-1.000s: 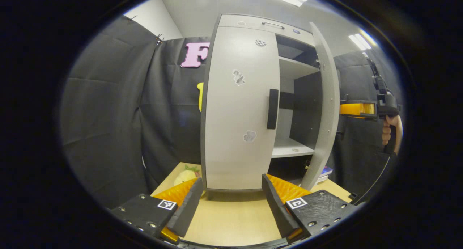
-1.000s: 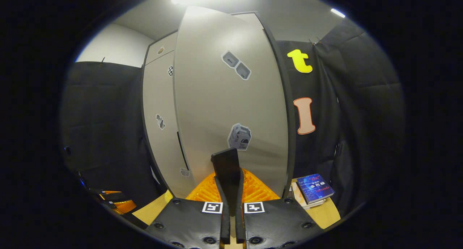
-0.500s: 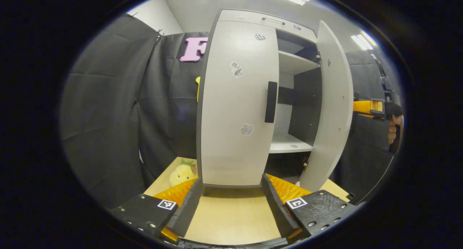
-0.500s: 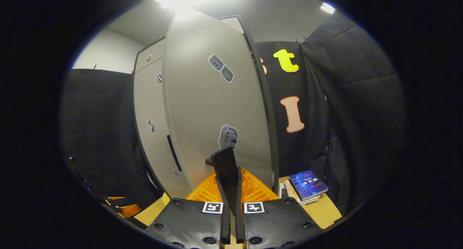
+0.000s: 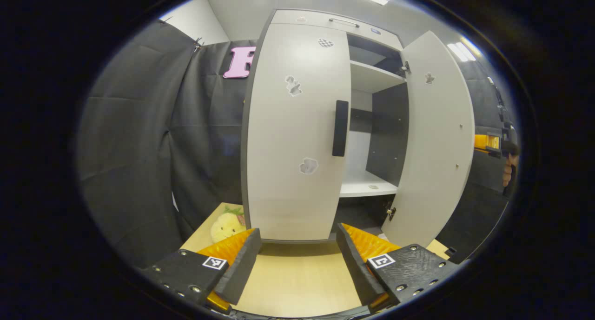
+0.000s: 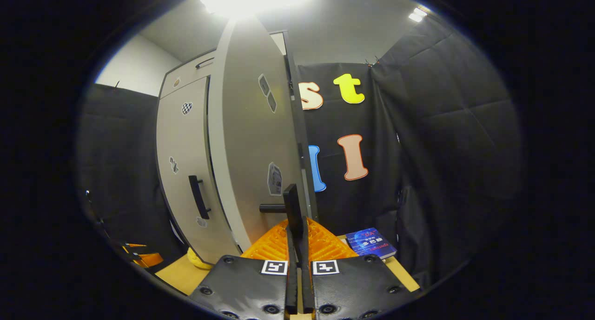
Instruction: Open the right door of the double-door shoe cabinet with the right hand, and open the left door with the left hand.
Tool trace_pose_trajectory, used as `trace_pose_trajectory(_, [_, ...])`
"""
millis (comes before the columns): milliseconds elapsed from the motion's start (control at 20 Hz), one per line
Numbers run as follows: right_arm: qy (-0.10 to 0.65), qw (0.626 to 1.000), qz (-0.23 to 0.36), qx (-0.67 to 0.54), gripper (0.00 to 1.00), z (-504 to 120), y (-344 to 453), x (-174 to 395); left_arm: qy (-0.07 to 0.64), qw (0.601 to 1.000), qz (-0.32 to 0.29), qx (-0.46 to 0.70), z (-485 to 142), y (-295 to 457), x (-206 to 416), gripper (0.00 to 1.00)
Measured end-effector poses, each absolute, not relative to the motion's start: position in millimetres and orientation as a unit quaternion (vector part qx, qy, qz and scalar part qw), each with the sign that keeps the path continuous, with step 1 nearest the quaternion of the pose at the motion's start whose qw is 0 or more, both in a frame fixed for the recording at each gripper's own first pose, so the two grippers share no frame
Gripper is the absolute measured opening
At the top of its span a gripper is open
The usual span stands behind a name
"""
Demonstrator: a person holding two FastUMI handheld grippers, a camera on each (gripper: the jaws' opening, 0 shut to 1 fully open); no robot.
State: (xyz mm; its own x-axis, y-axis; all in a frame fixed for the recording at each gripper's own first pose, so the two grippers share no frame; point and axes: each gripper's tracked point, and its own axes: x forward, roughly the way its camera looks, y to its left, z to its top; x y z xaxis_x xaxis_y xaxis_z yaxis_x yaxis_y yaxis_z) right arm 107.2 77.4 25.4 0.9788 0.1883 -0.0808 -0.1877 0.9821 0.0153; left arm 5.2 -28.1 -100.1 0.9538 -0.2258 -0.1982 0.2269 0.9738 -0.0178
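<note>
The grey shoe cabinet stands on the table ahead. Its left door is closed, with a black vertical handle. The right door stands wide open and bares the inner shelves. My left gripper is open, low before the left door and apart from it. In the right gripper view the right door shows nearly edge-on. My right gripper is shut on its black handle. The left door's handle shows further left.
A yellow plush toy lies on the wooden table left of the cabinet. A stack of books sits right of the cabinet. A hand holds the right gripper past the open door. Black cloth walls surround the booth.
The right door has swung much wider open, pulled by the right gripper on its handle. The left gripper stays open before the closed left door, barely moved.
</note>
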Motion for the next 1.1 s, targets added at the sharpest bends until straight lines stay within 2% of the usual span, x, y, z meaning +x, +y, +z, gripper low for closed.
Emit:
trace_pose_trajectory(100, [0.042, 0.997, 0.072, -0.006, 0.03, 26, 53, 109, 0.106, 0.986, -0.126, -0.002, -104, -39, 6, 0.94])
trace_pose_trajectory(250, [0.037, 0.993, 0.099, 0.046, 0.04, 26, 58, 111, 0.112, 0.984, -0.141, -0.001, -106, -49, 9, 0.94])
trace_pose_trajectory(300, [0.028, 0.994, 0.097, 0.050, 0.02, 28, 56, 113, 0.112, 0.983, -0.147, 0.000, -104, -52, 11, 0.94])
trace_pose_trajectory(400, [0.028, 0.993, 0.094, 0.063, 0.06, 26, 53, 111, 0.111, 0.981, -0.160, 0.003, -101, -59, 13, 0.94])
trace_pose_trajectory(550, [0.030, 0.994, 0.081, 0.059, 0.06, 25, 50, 108, 0.102, 0.979, -0.174, 0.012, -93, -58, 23, 0.94])
trace_pose_trajectory(600, [0.030, 0.995, 0.075, 0.055, 0.02, 24, 47, 106, 0.095, 0.980, -0.177, 0.015, -90, -56, 27, 0.94])
trace_pose_trajectory(650, [0.034, 0.995, 0.075, 0.054, 0.06, 23, 49, 103, 0.086, 0.980, -0.179, 0.018, -85, -53, 31, 0.94])
trace_pose_trajectory(800, [0.045, 0.996, 0.063, 0.050, 0.06, 23, 45, 91, 0.065, 0.981, -0.182, 0.028, -73, -47, 46, 0.94])
trace_pose_trajectory(950, [0.042, 0.998, 0.002, 0.045, 0.00, 28, 18, 78, 0.051, 0.980, -0.190, 0.014, -63, -46, 64, 0.94])
trace_pose_trajectory(1100, [0.030, 0.996, -0.052, 0.061, 0.02, 42, -13, 65, 0.050, 0.978, -0.204, -0.017, -50, -57, 78, 0.94])
